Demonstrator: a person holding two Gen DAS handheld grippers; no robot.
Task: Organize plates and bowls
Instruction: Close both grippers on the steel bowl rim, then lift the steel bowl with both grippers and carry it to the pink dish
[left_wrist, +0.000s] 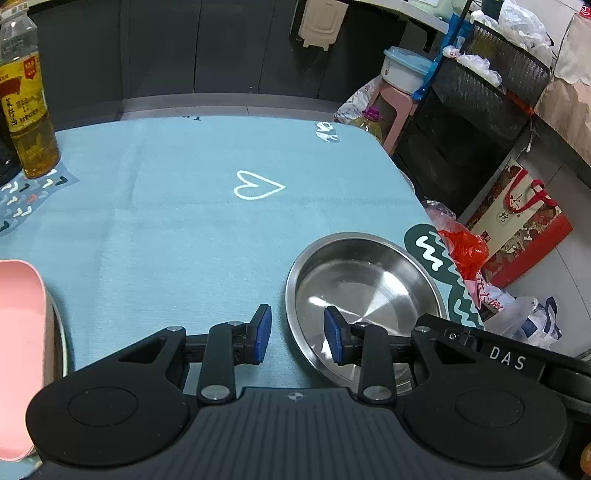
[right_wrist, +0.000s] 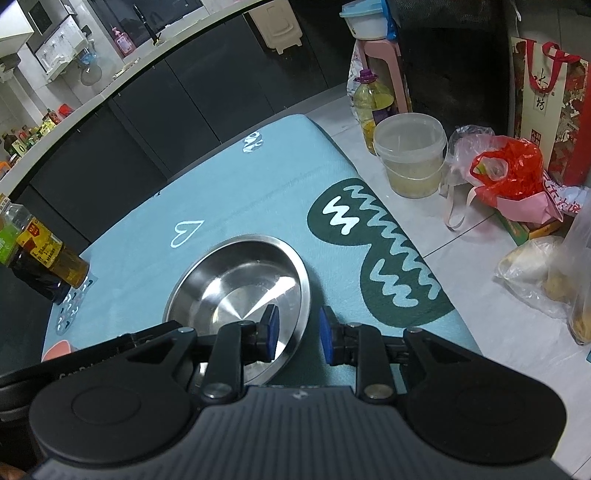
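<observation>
A shiny steel plate (left_wrist: 354, 291) lies on the light blue tablecloth (left_wrist: 177, 221) near the table's right edge; it also shows in the right wrist view (right_wrist: 236, 280). My left gripper (left_wrist: 297, 336) is open, its jaws astride the plate's left rim, one pad outside and one over the plate. My right gripper (right_wrist: 297, 332) is open astride the plate's right rim in the same way. A pink bowl (left_wrist: 18, 350) sits inside another dish at the far left edge of the left wrist view.
An oil bottle (left_wrist: 27, 110) stands at the table's back left, with a dark bottle (right_wrist: 33, 273) beside it. On the floor to the right are a plastic bucket (right_wrist: 410, 155), a red bag (right_wrist: 509, 166), a gift bag (left_wrist: 517, 221) and a black rack (left_wrist: 480, 96).
</observation>
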